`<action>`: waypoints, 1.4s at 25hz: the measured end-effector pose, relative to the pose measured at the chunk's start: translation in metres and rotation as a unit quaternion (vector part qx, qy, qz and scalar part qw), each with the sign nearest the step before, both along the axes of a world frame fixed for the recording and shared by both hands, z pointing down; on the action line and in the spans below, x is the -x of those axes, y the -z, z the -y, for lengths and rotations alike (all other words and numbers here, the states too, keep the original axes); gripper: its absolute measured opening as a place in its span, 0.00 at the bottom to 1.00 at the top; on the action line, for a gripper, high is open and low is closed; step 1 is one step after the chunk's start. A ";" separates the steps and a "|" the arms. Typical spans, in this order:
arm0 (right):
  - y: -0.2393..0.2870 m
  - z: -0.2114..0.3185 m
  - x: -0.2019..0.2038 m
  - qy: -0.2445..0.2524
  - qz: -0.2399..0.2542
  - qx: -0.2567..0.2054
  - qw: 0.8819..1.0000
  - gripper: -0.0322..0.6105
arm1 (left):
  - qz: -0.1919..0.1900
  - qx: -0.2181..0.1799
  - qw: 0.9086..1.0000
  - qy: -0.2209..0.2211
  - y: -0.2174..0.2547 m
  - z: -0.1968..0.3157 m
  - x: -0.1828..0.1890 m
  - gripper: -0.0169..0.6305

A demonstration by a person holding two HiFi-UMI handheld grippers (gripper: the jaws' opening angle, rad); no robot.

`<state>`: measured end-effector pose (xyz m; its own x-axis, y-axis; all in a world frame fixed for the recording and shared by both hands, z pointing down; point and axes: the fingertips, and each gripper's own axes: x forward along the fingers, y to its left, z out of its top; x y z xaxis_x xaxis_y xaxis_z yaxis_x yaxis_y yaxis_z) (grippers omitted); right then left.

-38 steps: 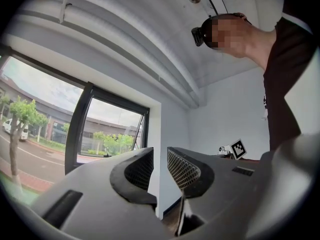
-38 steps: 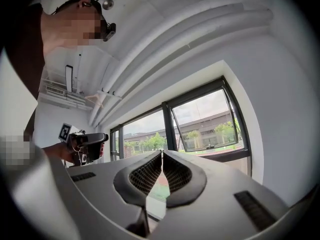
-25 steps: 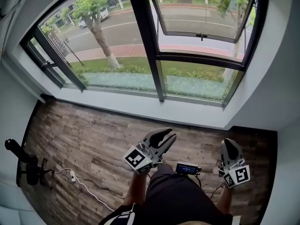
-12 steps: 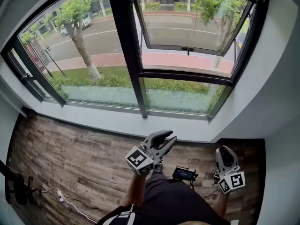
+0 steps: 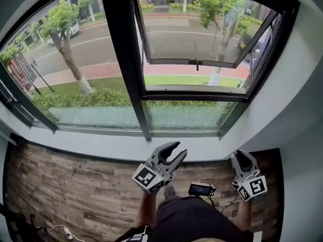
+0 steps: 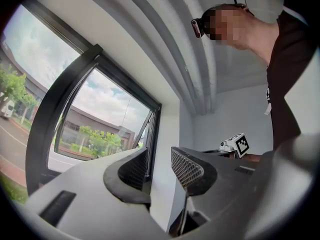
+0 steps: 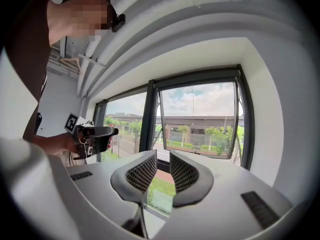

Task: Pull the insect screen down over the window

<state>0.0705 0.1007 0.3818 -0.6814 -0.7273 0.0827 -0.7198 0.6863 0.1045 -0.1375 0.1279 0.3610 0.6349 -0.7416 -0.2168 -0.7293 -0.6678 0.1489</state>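
The black-framed window [image 5: 123, 74] fills the upper part of the head view. Its right sash [image 5: 192, 62] is tilted open outward, and a thin cord [image 7: 193, 101] hangs in that opening. No insect screen is drawn over the glass. My left gripper [image 5: 174, 153] is held low in front of the sill, pointing at the window. Its jaws have just been opening and stand apart with nothing between them [image 6: 159, 150]. My right gripper [image 5: 241, 158] hovers lower right near the corner, its jaws [image 7: 163, 154] a narrow gap apart and empty.
A white sill [image 5: 101, 145] runs under the window, above a wood-plank floor [image 5: 65, 185]. White walls close in at the right [image 5: 303, 110]. A small black device [image 5: 201, 189] hangs at the person's waist. A white cable [image 5: 63, 231] lies at the bottom left.
The view has slid right along the window and the open right sash is now central. Both grippers sit closer to the sill. The left jaws stand a little wider.
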 end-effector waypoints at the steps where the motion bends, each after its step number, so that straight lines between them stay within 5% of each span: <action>1: 0.001 0.009 0.007 0.001 -0.010 -0.002 1.000 0.15 | 0.004 -0.001 1.000 0.003 -0.001 0.009 0.008 0.24; 5: 0.024 0.021 0.012 -0.020 -0.052 -0.024 0.998 0.15 | 0.050 -0.017 0.999 -0.003 0.010 0.033 0.028 0.24; 11: 0.073 0.056 0.004 -0.034 -0.090 -0.064 0.993 0.15 | 0.129 -0.103 0.986 0.014 0.072 0.068 0.046 0.24; 13: 0.102 0.073 0.008 -0.031 -0.111 -0.090 0.989 0.15 | 0.192 -0.164 0.967 0.039 0.109 0.081 0.054 0.24; 15: 0.134 0.087 0.010 -0.029 -0.134 -0.124 0.983 0.15 | 0.263 -0.241 0.932 0.064 0.151 0.095 0.060 0.24; 17: 0.163 0.103 0.009 -0.026 -0.150 -0.154 0.976 0.15 | 0.308 -0.277 0.905 0.093 0.184 0.112 0.065 0.24; 24: 0.237 0.182 0.000 0.002 -0.193 -0.246 0.950 0.15 | 0.420 -0.316 0.839 0.141 0.250 0.190 0.034 0.39; 28: 0.279 0.221 -0.007 0.015 -0.203 -0.297 0.933 0.15 | 0.475 -0.323 0.799 0.178 0.274 0.232 0.019 0.40; 33: 0.325 0.250 -0.037 0.014 -0.176 -0.314 0.933 0.15 | 0.500 -0.335 0.772 0.204 0.308 0.250 0.004 0.40; 35: 0.339 0.258 -0.048 0.025 -0.159 -0.327 0.931 0.15 | 0.501 -0.344 0.765 0.214 0.323 0.252 -0.006 0.61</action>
